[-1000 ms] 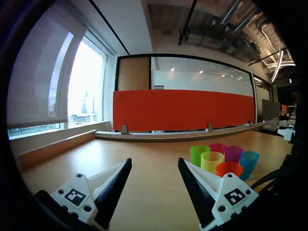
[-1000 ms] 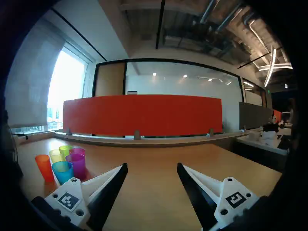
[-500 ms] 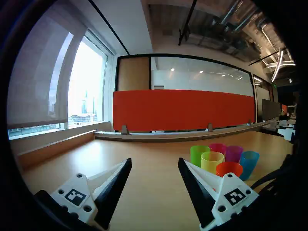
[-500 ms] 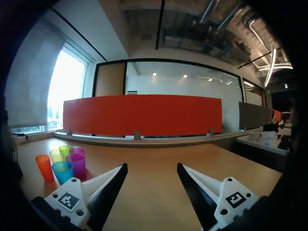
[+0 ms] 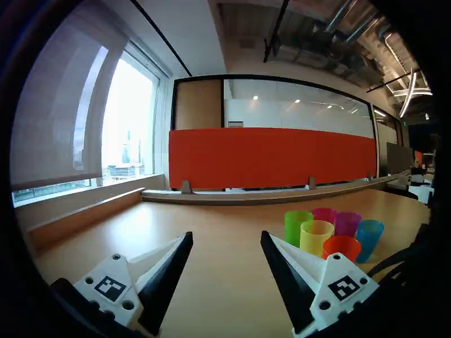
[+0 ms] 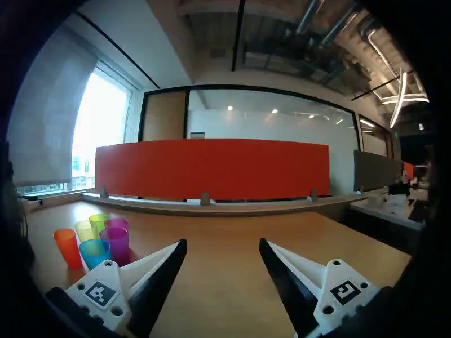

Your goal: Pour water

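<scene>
Several plastic cups stand bunched together on the wooden table. In the left gripper view the green cup (image 5: pixel 297 226), yellow cup (image 5: pixel 316 237), orange cup (image 5: pixel 341 248), pink cup (image 5: pixel 325 214), purple cup (image 5: pixel 348 223) and blue cup (image 5: pixel 369 239) sit right of my left gripper (image 5: pixel 224 238), which is open and empty. In the right gripper view the same cluster lies at the left: orange cup (image 6: pixel 67 247), blue cup (image 6: pixel 94 254), purple cup (image 6: pixel 118 244). My right gripper (image 6: pixel 221 243) is open, holding nothing.
The wooden table (image 5: pixel 225 225) runs to a red divider panel (image 5: pixel 270 158) at its far edge. A window (image 5: pixel 124 129) and a sill are at the left. Another desk with items (image 6: pixel 394 208) is at the far right.
Both views have shifted slightly: the cups sit a little further right in each view. Both grippers stay open.
</scene>
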{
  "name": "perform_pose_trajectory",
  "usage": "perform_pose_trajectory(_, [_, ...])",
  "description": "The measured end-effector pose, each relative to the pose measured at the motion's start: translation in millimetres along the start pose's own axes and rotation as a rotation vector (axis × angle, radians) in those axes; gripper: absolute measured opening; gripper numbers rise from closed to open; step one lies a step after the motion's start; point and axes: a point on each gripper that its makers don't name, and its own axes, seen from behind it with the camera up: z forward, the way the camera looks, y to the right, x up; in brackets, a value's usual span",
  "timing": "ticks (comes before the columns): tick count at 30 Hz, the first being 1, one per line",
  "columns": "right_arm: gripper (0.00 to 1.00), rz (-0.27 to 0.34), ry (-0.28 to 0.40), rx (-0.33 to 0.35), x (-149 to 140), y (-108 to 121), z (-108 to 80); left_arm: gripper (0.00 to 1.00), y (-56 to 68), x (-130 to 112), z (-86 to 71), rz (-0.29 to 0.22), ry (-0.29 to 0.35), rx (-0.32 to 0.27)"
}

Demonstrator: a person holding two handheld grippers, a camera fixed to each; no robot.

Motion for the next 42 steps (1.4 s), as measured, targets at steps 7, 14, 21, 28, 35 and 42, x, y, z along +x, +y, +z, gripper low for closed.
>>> perform_pose_trajectory(7, [0.99, 0.000, -0.005, 0.023, 28, -6, 6.6, 0.88, 0.8, 28, 6.8, -0.035, 0.012, -0.033])
perform_pose_trajectory(14, [0.99, -0.014, -0.027, 0.053, 62, -8, 11.2, 0.88, 6.8, 67, 13.7, -0.027, 0.009, -0.093])
perform_pose_trajectory(21, [0.99, -0.037, -0.035, 0.094, 102, -15, 11.1, 0.88, 7.1, 114, 19.0, -0.005, 0.008, -0.126])
perform_pose_trajectory(28, [0.99, -0.030, -0.026, 0.128, 138, -21, 12.2, 0.89, 10.8, 145, 21.4, -0.015, 0.006, -0.167])
perform_pose_trajectory(35, [0.99, -0.011, -0.020, 0.162, 152, -27, 12.0, 0.89, 13.6, 151, 23.8, -0.022, -0.017, -0.194])
perform_pose_trajectory(42, [0.99, -0.028, -0.020, 0.242, 156, -43, 10.7, 0.89, 29.8, 160, 21.6, -0.016, -0.002, -0.276])
